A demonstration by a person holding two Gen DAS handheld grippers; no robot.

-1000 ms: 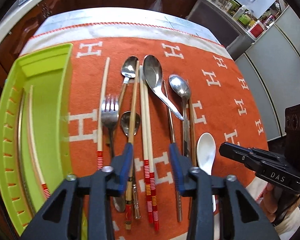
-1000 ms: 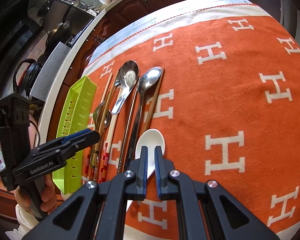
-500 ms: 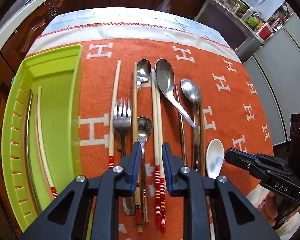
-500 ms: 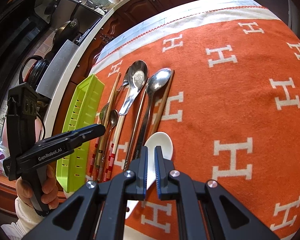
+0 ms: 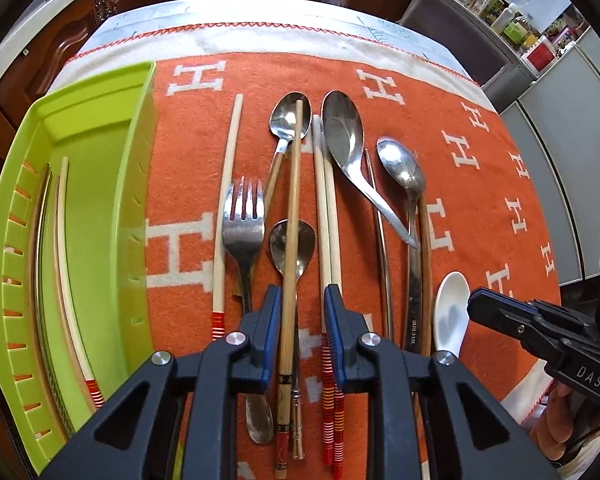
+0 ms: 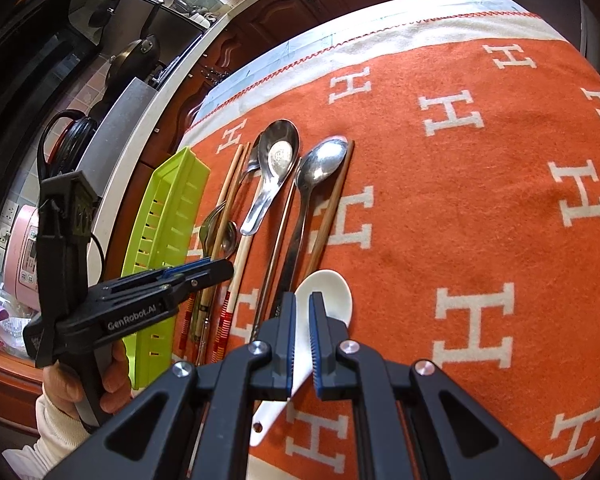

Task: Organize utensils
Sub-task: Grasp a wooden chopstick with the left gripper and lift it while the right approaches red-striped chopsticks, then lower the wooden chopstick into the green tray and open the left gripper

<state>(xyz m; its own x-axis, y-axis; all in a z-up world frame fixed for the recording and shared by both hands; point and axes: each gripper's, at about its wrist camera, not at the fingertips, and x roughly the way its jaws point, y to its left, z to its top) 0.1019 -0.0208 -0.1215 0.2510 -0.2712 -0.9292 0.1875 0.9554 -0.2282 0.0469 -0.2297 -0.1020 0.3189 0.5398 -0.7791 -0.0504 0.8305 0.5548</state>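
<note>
The left gripper (image 5: 300,312) is hovering with its blue-padded jaws partly parted, straddling a brown bamboo chopstick (image 5: 291,240) with a dark patterned and red butt end; the pads are not touching it. That chopstick is lying lengthwise across the bowl of a small steel spoon (image 5: 293,246) just ahead of the fingertips, and its far tip is resting over another spoon (image 5: 288,120). To the left of the jaws a steel fork (image 5: 243,220) is lying, then a pale chopstick (image 5: 227,208) with red bands, and farther left a lime-green tray (image 5: 100,208) is holding what look like two thin sticks along its far wall, though the curve of the lens makes them hard to read. Just right of the jaws a pair of pale red-banded chopsticks (image 5: 327,216) is lying. The right gripper (image 6: 301,312) is hanging over a white ceramic spoon (image 6: 332,292), its jaws nearly closed with a narrow gap, gripping nothing. Everything is resting on an orange blanket (image 6: 480,208) patterned with white H's.
</note>
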